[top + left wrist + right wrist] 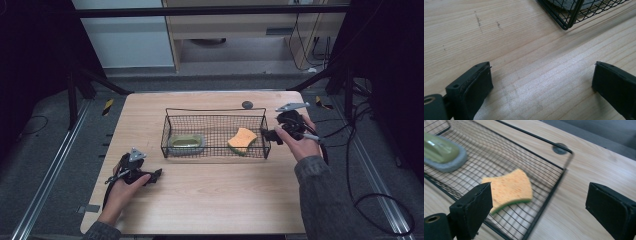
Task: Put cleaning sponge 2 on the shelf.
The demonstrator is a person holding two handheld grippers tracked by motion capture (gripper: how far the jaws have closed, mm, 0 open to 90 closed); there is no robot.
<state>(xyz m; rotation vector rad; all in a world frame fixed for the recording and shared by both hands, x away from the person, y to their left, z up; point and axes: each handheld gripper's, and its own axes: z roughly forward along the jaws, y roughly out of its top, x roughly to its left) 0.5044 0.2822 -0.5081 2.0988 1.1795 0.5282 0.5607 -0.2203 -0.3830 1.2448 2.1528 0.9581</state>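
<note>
The right gripper (272, 135) is just outside the right end of the wire basket (215, 111). Its jaws are wide apart and nothing is between them. The orange sponge (509, 188) lies inside the basket, just in front of this gripper and a bit toward its left jaw. The sponge has a green underside and leans on the wire floor, near the basket's end wall. It touches no jaw. Farther off from the gripper, at the other end of the basket, sits a grey scrubber with a yellow-green top (441, 153). A small dark round disc (559, 148) lies on the wooden table (210, 200) past the basket's far corner.

The left gripper (156, 175) rests low over the table, well apart from the sponge. Its jaws are wide apart too, with bare wood between them. A corner of the basket is ahead of it.
</note>
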